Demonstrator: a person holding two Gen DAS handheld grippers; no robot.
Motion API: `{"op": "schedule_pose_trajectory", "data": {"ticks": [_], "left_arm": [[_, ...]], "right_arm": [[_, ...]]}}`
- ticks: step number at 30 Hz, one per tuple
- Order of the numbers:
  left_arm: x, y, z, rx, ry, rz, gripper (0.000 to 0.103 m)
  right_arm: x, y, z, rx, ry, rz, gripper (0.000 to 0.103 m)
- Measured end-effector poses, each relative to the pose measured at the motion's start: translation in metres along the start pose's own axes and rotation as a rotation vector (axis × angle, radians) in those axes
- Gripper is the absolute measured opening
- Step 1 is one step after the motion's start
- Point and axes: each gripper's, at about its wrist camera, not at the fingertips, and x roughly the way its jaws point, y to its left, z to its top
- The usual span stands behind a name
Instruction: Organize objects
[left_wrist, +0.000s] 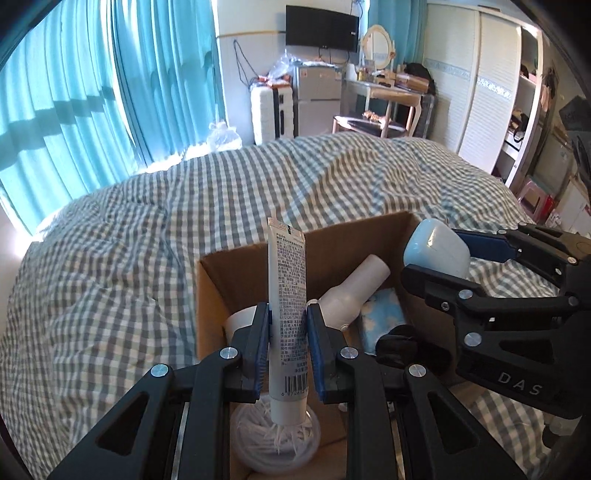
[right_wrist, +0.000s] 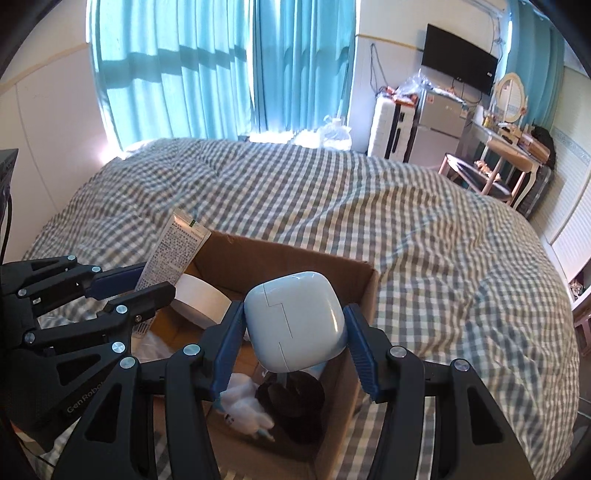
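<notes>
Left gripper (left_wrist: 287, 332): clamped on an upright printed tube (left_wrist: 287, 291) (cap down).
Right gripper (right_wrist: 295, 332): closed around a pale-blue case (right_wrist: 295, 317).
Cardboard box (right_wrist: 364, 291): seen beneath both, on checked bedding (right_wrist: 424, 221).

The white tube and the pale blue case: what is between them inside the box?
In the left wrist view, a white bottle leans between the white tube and the pale blue case, inside the cardboard box.
</notes>
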Motion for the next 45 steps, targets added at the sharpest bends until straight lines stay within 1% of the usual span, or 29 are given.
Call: {"op": "schedule_pose_trajectory", "data": {"ticks": [3,8,14,17,18,19,20,21,23,24,25,26,27,28,29,31,34,36,37,38,41,45], "left_arm": [[0.014,-0.004,0.0,0.007,0.013,-0.015,0.02],[0.03,-0.008,-0.003,0.012,0.032,-0.041,0.02],[0.047,-0.01,-0.006,0.001,0.059,-0.038,0.02],[0.047,-0.01,-0.008,0.001,0.052,-0.042,0.02],[0.047,-0.01,-0.009,-0.002,0.051,-0.04,0.02],[0.046,-0.01,-0.009,-0.006,0.047,-0.036,0.021],[0.045,-0.008,-0.011,-0.01,0.048,-0.032,0.022],[0.044,-0.008,-0.011,-0.015,0.054,-0.022,0.022],[0.04,-0.008,-0.012,-0.023,0.07,0.001,0.03],[0.035,-0.008,-0.011,-0.025,0.063,0.0,0.033],[0.03,-0.007,-0.011,-0.026,0.055,-0.002,0.043],[0.025,-0.007,-0.01,-0.025,0.048,-0.001,0.06],[0.018,-0.007,-0.009,-0.025,0.033,0.006,0.069],[0.009,-0.005,-0.009,-0.028,0.013,0.018,0.084],[0.001,-0.005,-0.008,-0.032,-0.006,0.03,0.088],[-0.016,-0.003,-0.006,-0.038,-0.037,0.038,0.088],[-0.039,0.002,0.0,-0.051,-0.063,0.047,0.088],[-0.058,0.003,0.001,-0.053,-0.096,0.06,0.089],[-0.068,0.004,0.002,-0.052,-0.116,0.067,0.089],[-0.078,0.003,0.003,-0.052,-0.134,0.073,0.092],[-0.108,0.001,0.003,-0.053,-0.203,0.089,0.096],[-0.144,-0.002,0.0,-0.065,-0.269,0.097,0.098]], "right_arm": [[0.019,-0.001,-0.003,-0.009,0.027,0.004,0.054],[0.033,-0.005,-0.01,-0.01,0.043,0.013,0.054],[0.036,-0.006,-0.015,-0.002,0.047,0.031,0.054],[0.035,-0.005,-0.016,-0.001,0.048,0.028,0.055],[0.033,-0.006,-0.016,0.001,0.045,0.032,0.058],[0.031,-0.007,-0.015,0.006,0.04,0.03,0.067],[0.028,-0.008,-0.015,0.01,0.037,0.029,0.072],[0.025,-0.009,-0.015,0.019,0.029,0.025,0.074],[0.016,-0.012,-0.015,0.038,0.016,0.019,0.077],[0.012,-0.013,-0.014,0.046,0.011,0.013,0.078],[0.004,-0.015,-0.014,0.055,-0.002,0.003,0.078],[-0.001,-0.015,-0.013,0.058,-0.011,-0.001,0.078],[-0.009,-0.016,-0.013,0.061,-0.023,-0.007,0.08],[-0.016,-0.015,-0.011,0.065,-0.034,-0.014,0.082],[-0.024,-0.015,-0.011,0.067,-0.046,-0.019,0.083],[-0.041,-0.015,-0.01,0.074,-0.075,-0.034,0.089],[-0.07,-0.015,-0.009,0.086,-0.119,-0.039,0.093],[-0.087,-0.013,-0.009,0.092,-0.147,-0.042,0.095],[-0.101,-0.011,-0.01,0.094,-0.174,-0.045,0.096],[-0.11,-0.01,-0.01,0.094,-0.192,-0.047,0.097],[-0.143,-0.006,-0.012,0.087,-0.251,-0.049,0.098],[-0.182,0.004,-0.019,0.062,-0.316,-0.073,0.099]]}}
